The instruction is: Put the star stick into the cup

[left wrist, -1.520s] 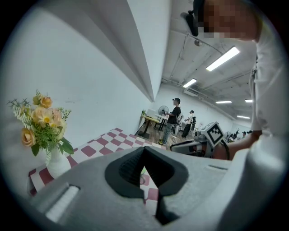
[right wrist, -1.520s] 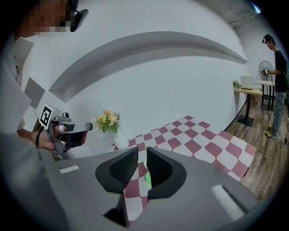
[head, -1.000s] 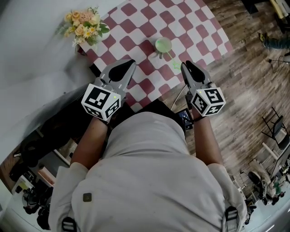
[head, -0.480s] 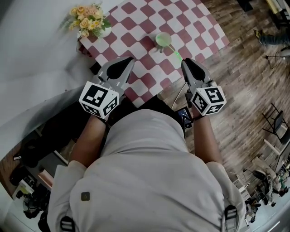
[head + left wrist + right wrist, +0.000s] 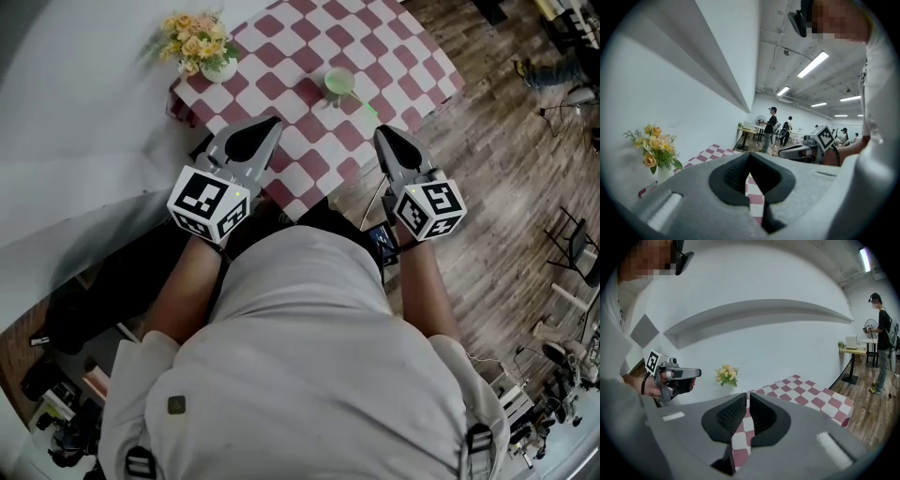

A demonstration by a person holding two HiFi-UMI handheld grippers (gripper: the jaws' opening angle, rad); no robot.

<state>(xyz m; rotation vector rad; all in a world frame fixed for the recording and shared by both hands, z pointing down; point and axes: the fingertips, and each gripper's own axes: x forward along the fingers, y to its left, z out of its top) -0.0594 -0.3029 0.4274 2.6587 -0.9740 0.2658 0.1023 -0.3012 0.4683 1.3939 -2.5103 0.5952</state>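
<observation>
A pale green cup point(image 5: 338, 84) stands on the red-and-white checkered table point(image 5: 394, 42). The thin green star stick point(image 5: 367, 107) lies on the cloth just right of the cup, small and faint. My left gripper point(image 5: 271, 123) hovers over the table's near left edge, jaws shut and empty point(image 5: 749, 157). Over the near right corner, short of the stick, my right gripper point(image 5: 379, 132) is also shut with nothing in it point(image 5: 748, 397). Neither the cup nor the stick shows in the two gripper views.
A vase of yellow and peach flowers point(image 5: 199, 42) stands at the table's far left corner, also seen as flowers point(image 5: 726, 375). A white wall runs along the left. Wood floor point(image 5: 506, 159) lies to the right. People stand by a far table point(image 5: 771, 129).
The table, cup and stick have slid up and away in the head view. Both grippers keep about the same place in the picture and stay shut.
</observation>
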